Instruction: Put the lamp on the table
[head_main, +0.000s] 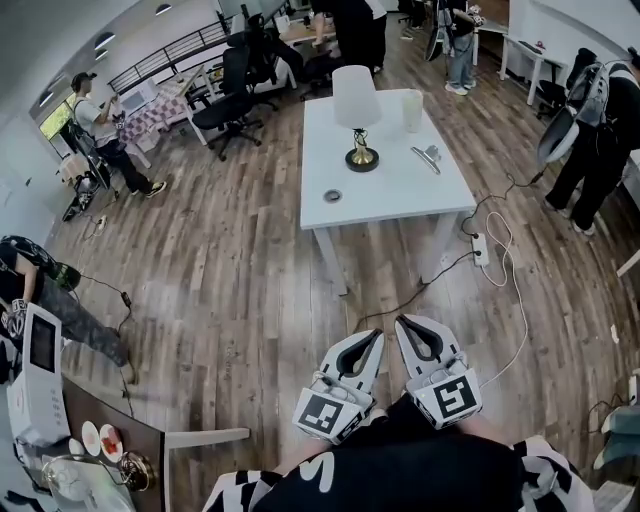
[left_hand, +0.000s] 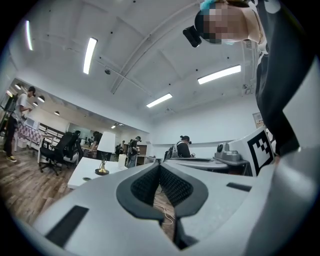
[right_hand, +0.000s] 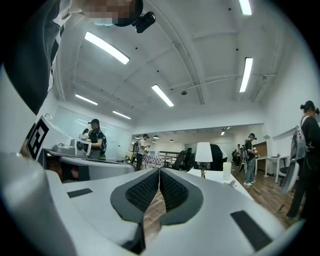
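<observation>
A lamp (head_main: 355, 112) with a white shade and a brass base stands upright on the white table (head_main: 400, 190), far ahead of me. It also shows small in the left gripper view as the lamp (left_hand: 105, 150) and in the right gripper view as the lamp (right_hand: 203, 155). Both grippers are held close to my body over the wood floor, well short of the table. My left gripper (head_main: 377, 337) is shut with nothing in it, its tips meeting (left_hand: 159, 165). My right gripper (head_main: 403, 323) is also shut and empty (right_hand: 159, 171).
The table also carries a white cup (head_main: 412, 110), a small round disc (head_main: 332, 195) and a grey tool (head_main: 428, 157). A power strip and cables (head_main: 482, 248) lie on the floor right of the table. Office chairs (head_main: 230, 100) and several people stand around. A dark table (head_main: 110, 440) sits at my lower left.
</observation>
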